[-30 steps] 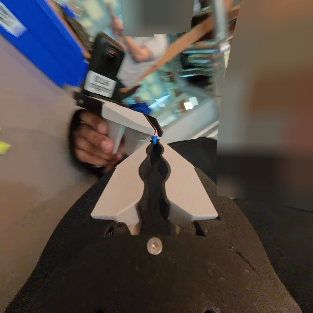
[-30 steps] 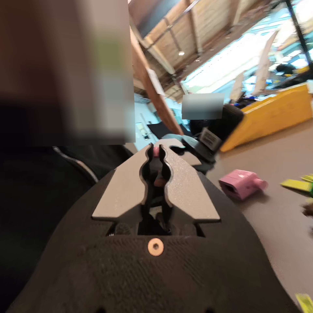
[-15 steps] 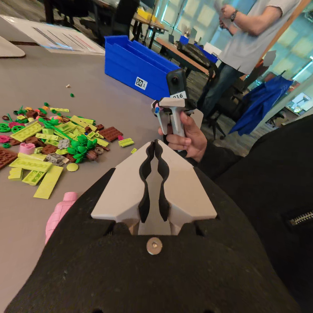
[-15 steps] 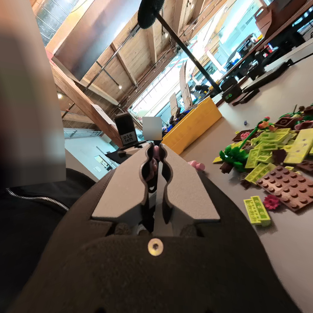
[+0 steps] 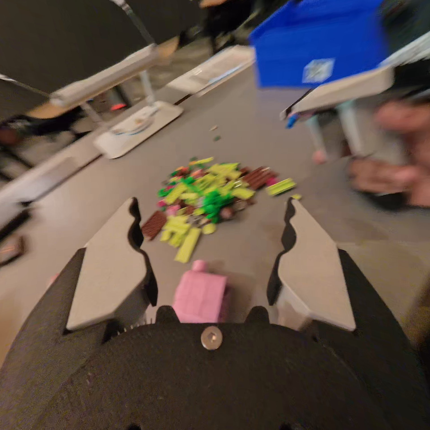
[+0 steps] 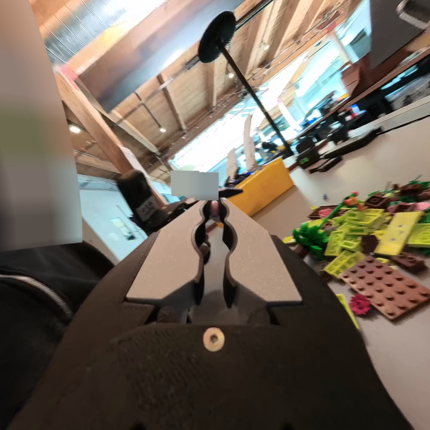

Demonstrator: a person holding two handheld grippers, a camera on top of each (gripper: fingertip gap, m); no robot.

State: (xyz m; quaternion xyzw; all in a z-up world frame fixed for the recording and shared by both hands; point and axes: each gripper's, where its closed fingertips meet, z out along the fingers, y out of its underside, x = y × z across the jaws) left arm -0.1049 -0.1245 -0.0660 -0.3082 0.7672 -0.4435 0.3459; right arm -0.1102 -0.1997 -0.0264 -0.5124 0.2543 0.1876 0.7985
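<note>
Pink block [image 5: 200, 294] between wide-spread left tongs [image 5: 210, 202]; right tongs [image 6: 213, 204] pinch small pink piece [image 6: 214, 208].

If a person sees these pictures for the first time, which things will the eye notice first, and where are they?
First comes the heap of lime-green, green and brown toy bricks in the middle of the grey table. Next is the pink block, lying on the table between the wide-open fingers of the left gripper. The right gripper is nearly shut, pinching a small pink piece at its tips, with a yellow bin behind it.
</note>
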